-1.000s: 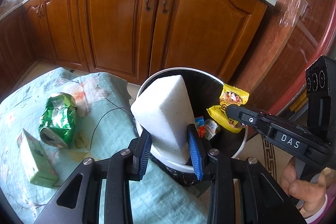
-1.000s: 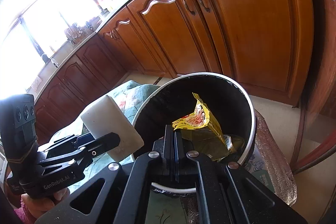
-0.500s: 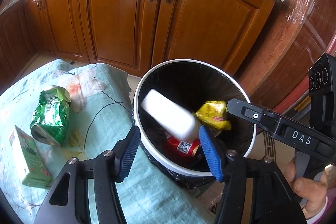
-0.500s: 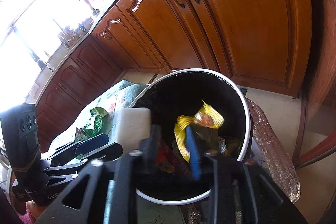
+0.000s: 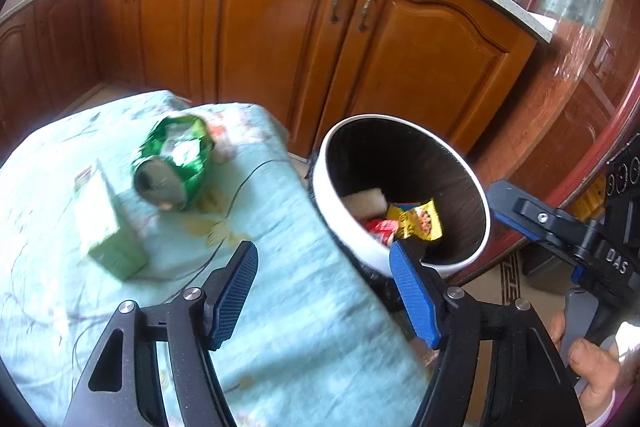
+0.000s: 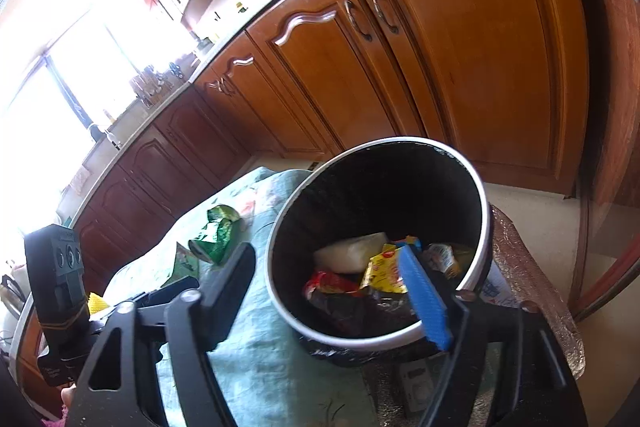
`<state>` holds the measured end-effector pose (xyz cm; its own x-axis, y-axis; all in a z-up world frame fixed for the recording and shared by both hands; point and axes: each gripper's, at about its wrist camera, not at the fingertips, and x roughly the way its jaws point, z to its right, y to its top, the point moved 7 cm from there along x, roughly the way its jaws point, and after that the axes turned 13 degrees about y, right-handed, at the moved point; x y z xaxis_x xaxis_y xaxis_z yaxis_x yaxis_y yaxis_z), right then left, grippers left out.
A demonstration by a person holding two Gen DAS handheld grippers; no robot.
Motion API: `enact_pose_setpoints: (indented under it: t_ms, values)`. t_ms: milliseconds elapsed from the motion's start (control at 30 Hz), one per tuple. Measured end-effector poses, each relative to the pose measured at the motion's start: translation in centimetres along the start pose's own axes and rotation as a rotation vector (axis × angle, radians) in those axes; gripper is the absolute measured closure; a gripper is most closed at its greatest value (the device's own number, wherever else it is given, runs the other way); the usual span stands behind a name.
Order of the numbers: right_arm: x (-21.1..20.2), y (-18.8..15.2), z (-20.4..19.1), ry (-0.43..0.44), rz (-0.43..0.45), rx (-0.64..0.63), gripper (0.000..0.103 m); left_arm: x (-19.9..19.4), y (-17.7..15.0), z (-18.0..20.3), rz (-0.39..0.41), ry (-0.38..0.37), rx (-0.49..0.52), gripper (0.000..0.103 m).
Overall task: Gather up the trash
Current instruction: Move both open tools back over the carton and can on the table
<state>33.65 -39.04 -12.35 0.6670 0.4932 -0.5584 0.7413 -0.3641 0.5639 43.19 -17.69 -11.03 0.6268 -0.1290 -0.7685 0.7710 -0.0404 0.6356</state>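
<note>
A white-rimmed black trash bin (image 5: 344,223) (image 6: 484,227) stands at the right edge of the cloth-covered table. Inside lie a white foam block (image 5: 364,202) (image 6: 352,253), a yellow snack wrapper (image 5: 418,223) (image 6: 380,269) and a red wrapper (image 5: 380,227) (image 6: 328,281). On the table to the left lie a crumpled green bag (image 5: 176,159) (image 6: 216,235) and a green carton (image 5: 106,223) (image 6: 182,263). My left gripper (image 5: 324,295) is open and empty, over the table edge beside the bin. My right gripper (image 6: 332,291) is open and empty, over the bin's near rim.
A light green floral cloth (image 5: 280,307) covers the table. Wooden kitchen cabinets (image 5: 280,39) stand behind it. A thin black wire (image 5: 240,183) lies on the cloth. A foil-covered surface (image 6: 532,287) lies right of the bin. A yellow scrap (image 6: 98,301) lies by the left gripper.
My left gripper let go of the white foam block and my right gripper let go of the yellow wrapper; both fell into the bin. Both grippers opened, and the left swung left toward the table.
</note>
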Motion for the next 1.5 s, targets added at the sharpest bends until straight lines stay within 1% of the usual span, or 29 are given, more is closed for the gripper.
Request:
enact_pose_setpoints:
  t_ms: [133, 200, 267, 433, 700, 933, 1100, 1300, 1433, 1500]
  values:
    - [-0.2, -1.5, -2.1, 0.006, 0.011, -0.028, 0.013, -1.5, -1.8, -2.4, -0.003, 0.028, -0.05, 0.033]
    - [0.0, -2.3, -3.1, 0.005, 0.007, -0.046, 0.01, -2.1, -2.7, -3.7, -0.006, 0.045, -0.076, 0.033]
    - [0.3, -3.1, -4.2, 0.016, -0.003, -0.06, 0.009, -2.6, -3.5, -5.0, -0.009, 0.056, -0.1, 0.032]
    - [1.4, -4.9, -5.9, 0.041, -0.035, -0.073, 0.009, -4.0, -5.0, -8.3, -0.017, 0.087, -0.162, 0.032]
    - [2.9, -6.8, -8.1, 0.069, -0.075, -0.08, 0.009, -5.1, -6.4, -11.9, -0.022, 0.126, -0.213, 0.032]
    - [4.2, -6.5, -9.6, 0.097, -0.09, -0.097, 0.009, -5.1, -6.0, -13.7, -0.021, 0.152, -0.239, 0.032]
    - [5.6, -5.7, -10.0, 0.112, -0.095, -0.087, 0.009, -4.6, -4.9, -14.0, -0.016, 0.157, -0.245, 0.032]
    - [8.5, -4.2, -10.9, 0.118, -0.119, -0.116, 0.009, -3.1, -3.1, -13.8, -0.015, 0.164, -0.231, 0.032]
    - [11.0, -2.5, -11.4, 0.128, -0.135, -0.129, 0.009, -2.0, -2.0, -13.7, -0.006, 0.172, -0.219, 0.032]
    - [12.5, -1.5, -11.1, 0.127, -0.142, -0.115, 0.009, -1.3, -1.4, -13.4, -0.001, 0.185, -0.201, 0.032]
